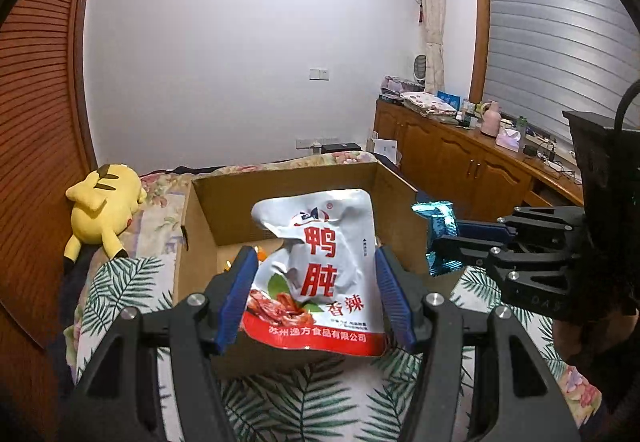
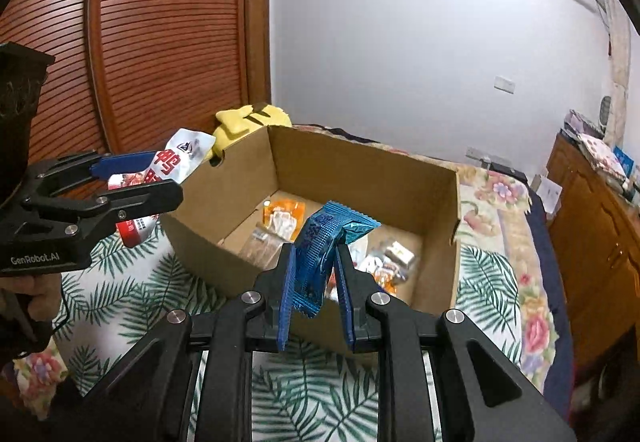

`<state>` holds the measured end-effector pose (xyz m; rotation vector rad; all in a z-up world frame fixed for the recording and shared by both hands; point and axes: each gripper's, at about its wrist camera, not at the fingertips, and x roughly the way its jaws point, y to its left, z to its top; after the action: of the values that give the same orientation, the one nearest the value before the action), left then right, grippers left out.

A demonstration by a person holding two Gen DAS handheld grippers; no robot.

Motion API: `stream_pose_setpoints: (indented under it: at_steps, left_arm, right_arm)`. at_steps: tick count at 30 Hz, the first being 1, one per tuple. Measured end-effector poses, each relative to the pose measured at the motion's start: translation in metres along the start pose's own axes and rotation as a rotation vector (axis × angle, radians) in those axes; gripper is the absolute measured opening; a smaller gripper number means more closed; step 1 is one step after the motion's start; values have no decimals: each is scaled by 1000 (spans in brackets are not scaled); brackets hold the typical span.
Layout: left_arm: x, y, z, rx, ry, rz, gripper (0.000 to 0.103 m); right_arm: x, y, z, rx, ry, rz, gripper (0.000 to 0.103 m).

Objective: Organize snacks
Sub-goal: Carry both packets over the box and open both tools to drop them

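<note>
Clamping white-and-red foil snack pouch (image 1: 316,274) in left gripper (image 1: 316,294) | right gripper (image 2: 316,274) pinching crinkly blue wrapper (image 2: 324,246) | both hanging over open cardboard box (image 2: 440,242) | judged light, limp, slippery; grip flat edges.

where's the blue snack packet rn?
Pinched in the right gripper: the blue snack packet hangs above the near wall of the cardboard box, right of the white pouch.

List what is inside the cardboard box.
In the right wrist view the box holds an orange packet, a clear wrapped snack and a pile of small mixed packets. The blue packet in the right gripper hides the middle of the floor.
</note>
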<state>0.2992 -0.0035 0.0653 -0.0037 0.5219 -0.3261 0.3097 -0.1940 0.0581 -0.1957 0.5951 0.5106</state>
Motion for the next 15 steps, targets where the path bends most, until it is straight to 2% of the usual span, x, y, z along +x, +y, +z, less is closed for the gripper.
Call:
stream_pose_setpoints:
  at_steps: [7, 15]
  left_arm:
    - [39, 14, 15, -3, 22, 6, 59]
    - [85, 28, 23, -29, 94, -5, 60]
  right_arm:
    - [30, -7, 13, 20, 7, 18, 18]
    - [64, -17, 17, 43, 45, 18, 18]
